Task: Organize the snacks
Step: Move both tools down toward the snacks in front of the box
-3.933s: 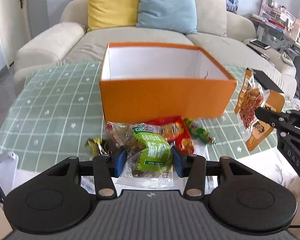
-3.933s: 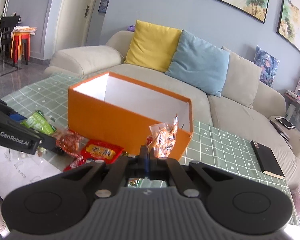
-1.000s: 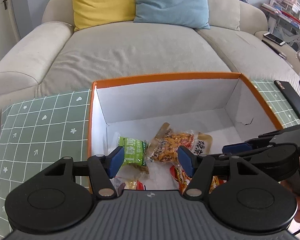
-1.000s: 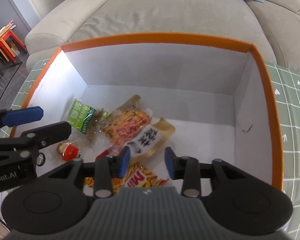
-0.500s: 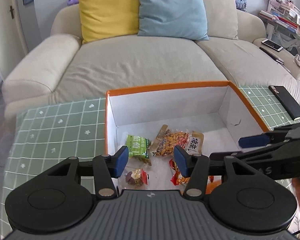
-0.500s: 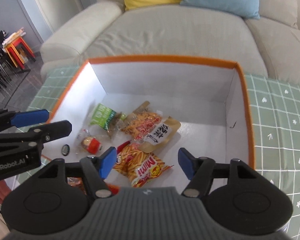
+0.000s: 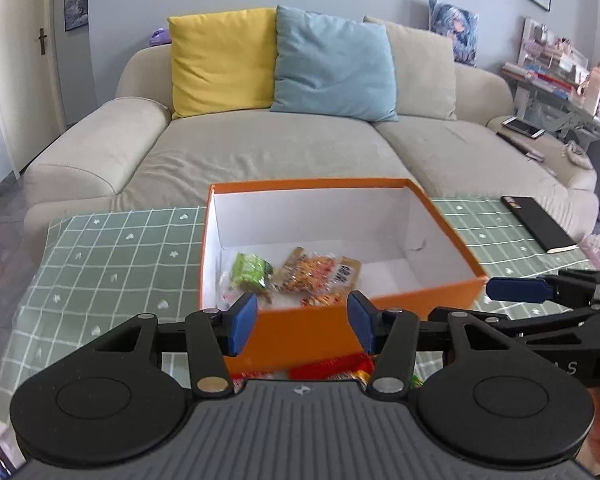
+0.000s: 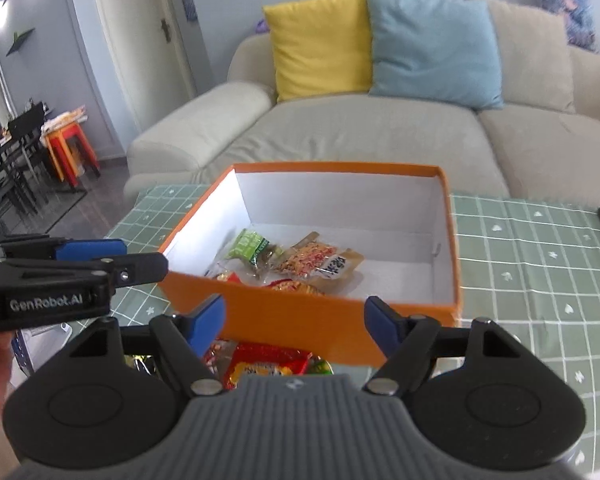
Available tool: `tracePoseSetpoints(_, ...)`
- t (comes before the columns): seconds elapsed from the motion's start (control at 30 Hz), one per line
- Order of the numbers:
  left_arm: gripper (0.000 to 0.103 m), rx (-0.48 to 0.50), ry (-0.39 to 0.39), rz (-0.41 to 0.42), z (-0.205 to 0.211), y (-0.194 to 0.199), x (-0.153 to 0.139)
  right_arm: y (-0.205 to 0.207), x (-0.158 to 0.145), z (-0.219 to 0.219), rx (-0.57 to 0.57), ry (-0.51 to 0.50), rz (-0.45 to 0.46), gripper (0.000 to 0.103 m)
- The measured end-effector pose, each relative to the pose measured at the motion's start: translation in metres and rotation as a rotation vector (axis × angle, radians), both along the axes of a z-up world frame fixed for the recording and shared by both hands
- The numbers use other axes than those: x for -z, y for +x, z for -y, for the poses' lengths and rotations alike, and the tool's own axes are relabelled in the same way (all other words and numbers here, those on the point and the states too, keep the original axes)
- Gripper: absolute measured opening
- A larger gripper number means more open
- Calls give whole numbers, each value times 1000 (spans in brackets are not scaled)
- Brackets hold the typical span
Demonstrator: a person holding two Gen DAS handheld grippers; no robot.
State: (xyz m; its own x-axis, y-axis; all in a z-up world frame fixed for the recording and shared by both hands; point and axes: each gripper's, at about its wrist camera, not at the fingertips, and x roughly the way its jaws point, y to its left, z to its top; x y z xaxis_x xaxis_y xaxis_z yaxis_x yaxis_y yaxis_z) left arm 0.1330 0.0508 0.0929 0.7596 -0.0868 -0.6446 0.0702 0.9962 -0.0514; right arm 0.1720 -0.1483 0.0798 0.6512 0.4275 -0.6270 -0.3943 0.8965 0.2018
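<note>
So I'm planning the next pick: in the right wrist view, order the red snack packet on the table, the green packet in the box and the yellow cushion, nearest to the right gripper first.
1. red snack packet: on the table before the orange box, just under the open right gripper.
2. green packet: inside the box, left part.
3. yellow cushion: on the sofa, behind.

Both grippers are pulling back from the orange box [image 7: 332, 324], empty; right gripper [image 8: 296, 320] jaws opening wider
</note>
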Motion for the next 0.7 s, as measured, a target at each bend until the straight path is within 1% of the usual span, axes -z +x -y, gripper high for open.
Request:
tracePoseSetpoints(0.1,62,0,-17,9,1,-16,7,-26,5,9,33,1,38,74)
tracePoseSetpoints(0.23,62,7,6,24,6,-38,21,-50,16,16,85,-2,35,74)
tracePoseSetpoints(0.3,62,11,5,30,5,-50,28,-59,22,17,101,-22,40,74)
tracePoseSetpoints(0.4,62,2,-2,-8,3,-64,40,-74,30,17,118,-53,63,74)
tracePoseSetpoints(0.5,62,-1,-6,-35,2,-75,52,-85,39,15,104,-64,74,74)
tracePoseSetpoints(0.7,62,-14,-5,-86,-4,-91,74,-98,59,8,78,-78,47,74)
